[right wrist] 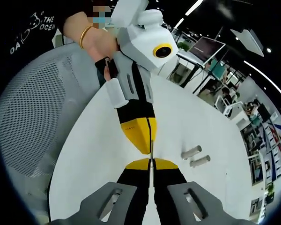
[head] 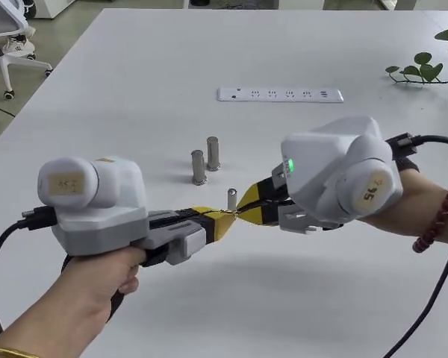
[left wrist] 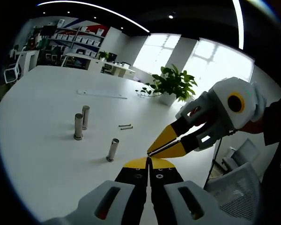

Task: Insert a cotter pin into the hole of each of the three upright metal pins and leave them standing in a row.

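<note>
Above the white tabletop, the left gripper and right gripper sat tip-to-tip, both clamped on a thin cotter pin, largely hidden; behind stood one upright grey metal pin, base obscured.

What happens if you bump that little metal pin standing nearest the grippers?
The nearest metal pin would probably tip easily: it is tall and thin on a small base. Being round, it would likely roll on the smooth table. It looks like solid metal, so probably stiff and heavy for its size.

Open office, desks, swivel chair, monitor
</note>
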Motion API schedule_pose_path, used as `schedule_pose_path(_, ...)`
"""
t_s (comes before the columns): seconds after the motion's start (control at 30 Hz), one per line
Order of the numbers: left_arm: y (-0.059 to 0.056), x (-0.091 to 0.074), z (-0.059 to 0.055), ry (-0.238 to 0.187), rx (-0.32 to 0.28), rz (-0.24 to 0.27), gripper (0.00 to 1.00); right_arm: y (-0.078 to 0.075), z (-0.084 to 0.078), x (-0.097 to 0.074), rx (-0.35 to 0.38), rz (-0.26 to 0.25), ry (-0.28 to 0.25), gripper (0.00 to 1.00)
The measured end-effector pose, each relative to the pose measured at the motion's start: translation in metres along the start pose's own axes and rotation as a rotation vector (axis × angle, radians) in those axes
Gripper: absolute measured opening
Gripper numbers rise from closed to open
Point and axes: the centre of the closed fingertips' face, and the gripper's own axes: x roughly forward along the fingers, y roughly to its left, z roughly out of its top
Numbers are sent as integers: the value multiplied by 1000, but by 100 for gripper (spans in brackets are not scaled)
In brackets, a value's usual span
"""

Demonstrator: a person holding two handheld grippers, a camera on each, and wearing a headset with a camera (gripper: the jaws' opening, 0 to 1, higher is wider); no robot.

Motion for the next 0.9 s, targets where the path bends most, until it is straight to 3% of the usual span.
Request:
schedule_pose_path(0.4, 0, 0, 5, -23, -28, -10, 0, -3, 1, -2, -10, -11, 4, 0)
schedule_pose_path(0.67, 0, 0, 12, -62, -74, -24, 2, -2, 0, -3, -17, -13, 9, 0)
schedule_pose_path(0.9, 0, 1, 11, -62, -72, -21, 1, -3, 3, -2, -17, -20, 2, 0)
